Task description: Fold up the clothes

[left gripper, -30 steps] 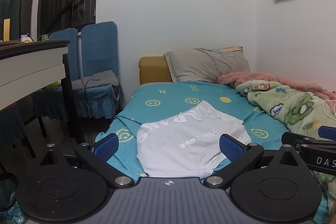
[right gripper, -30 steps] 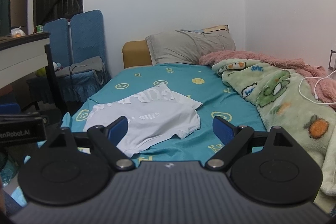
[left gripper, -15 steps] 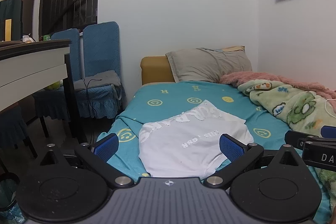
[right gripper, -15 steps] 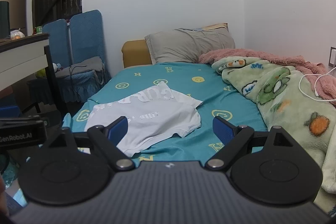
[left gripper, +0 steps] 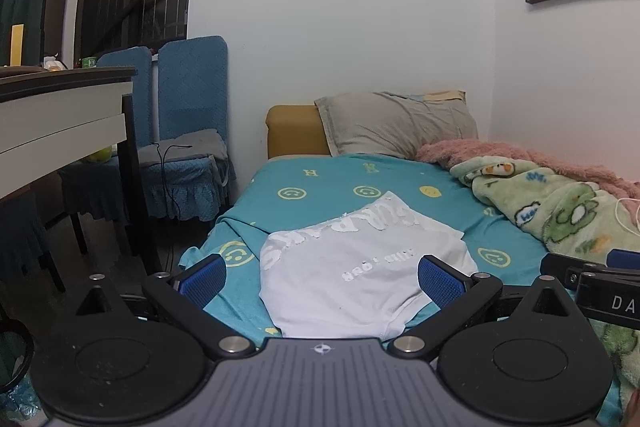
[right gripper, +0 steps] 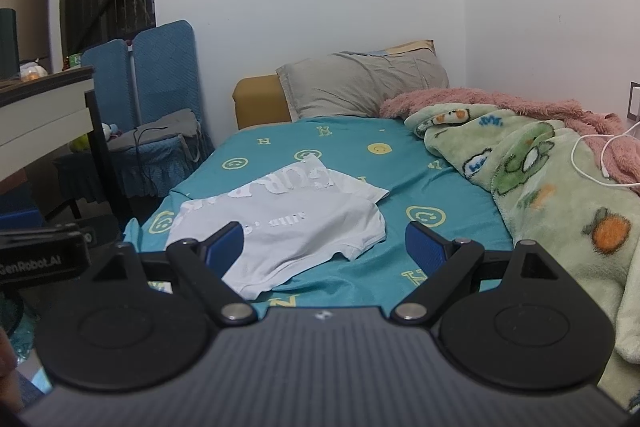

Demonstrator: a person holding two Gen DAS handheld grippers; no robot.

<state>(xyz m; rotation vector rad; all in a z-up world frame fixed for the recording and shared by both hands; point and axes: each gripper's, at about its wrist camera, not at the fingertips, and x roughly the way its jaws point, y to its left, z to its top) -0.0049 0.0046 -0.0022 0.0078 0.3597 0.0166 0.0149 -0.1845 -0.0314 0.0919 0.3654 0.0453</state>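
A white T-shirt [left gripper: 360, 267] with pale lettering lies partly folded on the teal smiley-print bed sheet [left gripper: 320, 183], near the foot of the bed. It also shows in the right wrist view [right gripper: 296, 223]. My left gripper [left gripper: 320, 279] is open and empty, held in front of the shirt's near edge. My right gripper [right gripper: 324, 247] is open and empty, to the right of the shirt's near edge. The right gripper's body shows at the right edge of the left wrist view [left gripper: 592, 287].
A grey pillow [left gripper: 396, 123] lies at the head of the bed. A green cartoon blanket [right gripper: 540, 187] and a pink blanket [right gripper: 520, 107] fill the bed's right side, with a white cable [right gripper: 592, 155]. Blue chairs [left gripper: 184, 131] and a desk [left gripper: 60, 115] stand on the left.
Both grippers have shifted slightly, so the shirt and bed sit a little further right in the left view. The shirt has not moved. Both stay open.
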